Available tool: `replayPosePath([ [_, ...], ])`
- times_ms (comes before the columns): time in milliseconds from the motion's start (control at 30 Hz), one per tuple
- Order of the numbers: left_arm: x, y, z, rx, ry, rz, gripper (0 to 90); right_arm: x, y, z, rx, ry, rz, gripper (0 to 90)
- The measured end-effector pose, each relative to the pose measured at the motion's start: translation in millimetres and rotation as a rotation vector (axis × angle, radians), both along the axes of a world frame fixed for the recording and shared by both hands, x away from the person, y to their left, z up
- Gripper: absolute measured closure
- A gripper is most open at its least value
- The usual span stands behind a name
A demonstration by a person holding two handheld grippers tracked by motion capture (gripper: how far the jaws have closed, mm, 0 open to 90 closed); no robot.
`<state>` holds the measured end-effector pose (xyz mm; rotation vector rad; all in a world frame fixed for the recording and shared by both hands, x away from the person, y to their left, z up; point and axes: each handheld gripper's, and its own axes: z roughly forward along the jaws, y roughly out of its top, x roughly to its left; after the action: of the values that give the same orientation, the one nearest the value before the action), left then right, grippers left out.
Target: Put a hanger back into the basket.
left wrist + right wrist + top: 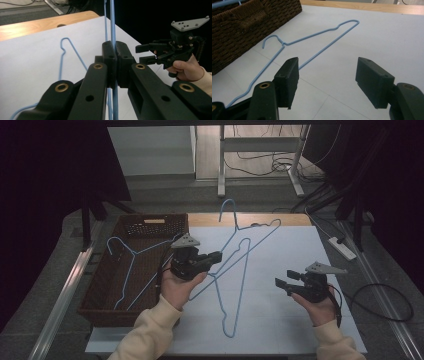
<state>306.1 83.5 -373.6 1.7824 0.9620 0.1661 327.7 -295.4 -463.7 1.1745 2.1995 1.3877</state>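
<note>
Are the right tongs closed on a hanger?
No, the right tongs stand open with nothing between them, above the white table.

Dim room, grey floor (165, 195), cables (260, 165), power strip (342, 247)

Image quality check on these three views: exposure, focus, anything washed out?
High view: dim, surroundings nearly black, white table lit evenly; blue hangers stay readable. Left gripper view: left gripper close and slightly soft, clamped hanger wire sharp, dark backdrop behind right gripper. Right gripper view: flat light, no glare, jaws soft, lying hanger and basket crisp.
</note>
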Motion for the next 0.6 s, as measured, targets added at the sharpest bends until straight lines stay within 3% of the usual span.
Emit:
replayPosePath([
  [600, -10.6, 76.4, 0.9, -0.029, -0.026, 0.084, 87.0, 2.2, 1.0, -12.6, -0.037, 0.015, -0.009, 30.4],
])
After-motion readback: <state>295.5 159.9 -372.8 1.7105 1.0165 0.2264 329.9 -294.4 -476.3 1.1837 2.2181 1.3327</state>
